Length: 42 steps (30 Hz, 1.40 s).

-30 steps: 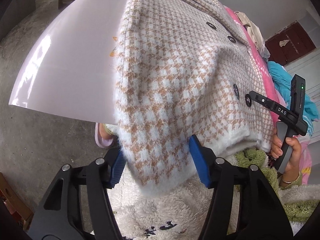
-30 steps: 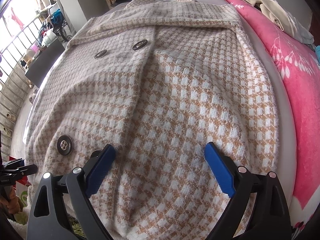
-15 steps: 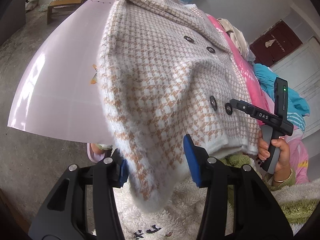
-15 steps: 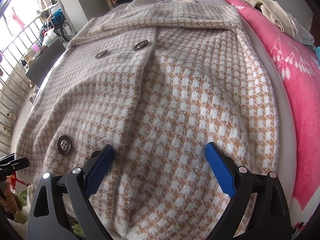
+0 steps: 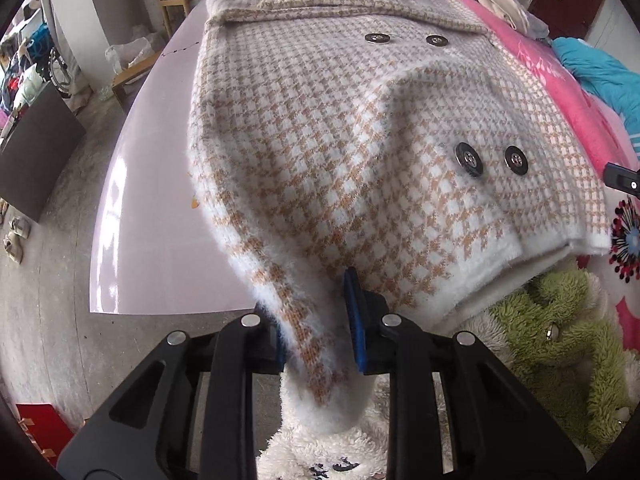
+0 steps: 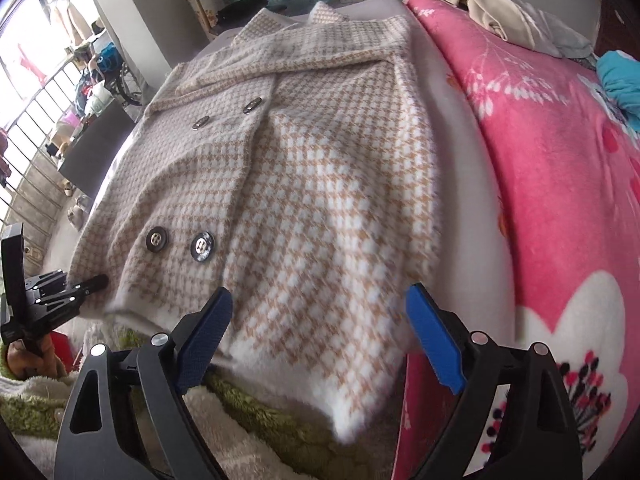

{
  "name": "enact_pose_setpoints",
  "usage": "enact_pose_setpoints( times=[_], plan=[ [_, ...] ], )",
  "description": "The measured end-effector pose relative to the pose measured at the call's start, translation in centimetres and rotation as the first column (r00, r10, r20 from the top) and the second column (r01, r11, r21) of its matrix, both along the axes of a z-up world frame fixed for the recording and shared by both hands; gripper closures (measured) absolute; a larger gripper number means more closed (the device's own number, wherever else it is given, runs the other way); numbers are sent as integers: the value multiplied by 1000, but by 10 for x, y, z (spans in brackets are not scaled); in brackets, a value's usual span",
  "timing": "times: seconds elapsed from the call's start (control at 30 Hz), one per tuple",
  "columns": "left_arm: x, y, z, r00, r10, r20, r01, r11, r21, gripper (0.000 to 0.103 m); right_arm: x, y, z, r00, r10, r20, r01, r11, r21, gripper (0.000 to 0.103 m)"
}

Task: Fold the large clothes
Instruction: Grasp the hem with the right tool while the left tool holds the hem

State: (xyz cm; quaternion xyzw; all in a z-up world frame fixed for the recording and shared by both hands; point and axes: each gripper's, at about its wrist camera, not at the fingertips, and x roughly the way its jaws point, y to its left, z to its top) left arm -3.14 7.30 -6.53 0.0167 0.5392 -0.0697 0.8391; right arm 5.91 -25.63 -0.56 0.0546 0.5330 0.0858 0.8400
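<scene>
Houndstooth coat (image 5: pixel 360 140), beige/white w/ fluffy white hem, lies front-up on a glossy pale table (image 5: pixel 160 208); collar at 12 o'clock in both views, hem hanging off the near edge at 6.

Left tool (image 5: pixel 316 328): jaws have just been closing, now pinching the coat's lower corner, i.e. a bunched strip of hem between the blue pads (image 5: pixel 354 320). Fabric rises from the table toward that pinch, forming a ridge across the coat front. Fluffy white end droops below the pads.

Right tool (image 6: pixel 320 336): spread wide, the gap having just narrowed a little, pads over the hem's other corner at 6 o'clock in its view, not pressing on cloth. That corner sags off the table edge.

Two dark buttons (image 6: pixel 180 242) sit side by side at 9 o'clock in right view; two smaller metal ones (image 6: pixel 226 114) further up near the lapel. Pink floral blanket (image 6: pixel 560 200) runs along the coat's side, 3 o'clock. Green fuzzy garment (image 5: pixel 560 340) at 4 o'clock in left view, just below the hem. Left tool also shows at 8 o'clock in right view, at the hem edge.
</scene>
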Motion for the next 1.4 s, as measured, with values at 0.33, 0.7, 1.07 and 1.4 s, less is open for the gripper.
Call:
enact_pose_setpoints(
  times=[0.33,0.7,1.07,1.4],
  plan=[
    [-2,1,0,1000,4,0,-4,1000,11,80,-20,-23,-53,971,-90,-223,121,984,130,22],
    [-4,2,1,1000,1,1,-1,1000,19,80,-25,-32,-78,951,-76,-301,141,969,201,44],
    [-6,-1,1,1000,-4,4,4,999,45,80,-40,-26,-76,953,-51,-298,116,972,204,78],
    [-7,-7,1,1000,-19,9,18,997,82,80,-53,-2,-56,963,-17,-267,57,988,145,94]
  ],
)
